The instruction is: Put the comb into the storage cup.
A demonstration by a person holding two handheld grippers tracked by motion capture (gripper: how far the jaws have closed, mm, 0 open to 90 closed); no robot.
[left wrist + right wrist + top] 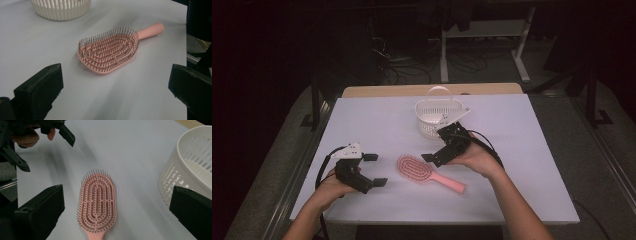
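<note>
Pink hairbrush (428,172) between (apparently untouched) hand-held grippers

I read this as a lab or test room, dimly lit. My white counter (512,150) sits on a wooden top (432,90) at the centre of the frame. Behind it, at the upper middle, loose cables (412,65) sprawl over the floor beside the white metal legs of a desk frame (522,50).

I see a white table (522,165) with a wooden edge (432,90) at its far side. Behind the table the room is dark. There, cables (412,65) lie on the grey floor (492,70) beside a white desk frame (484,45).
</note>
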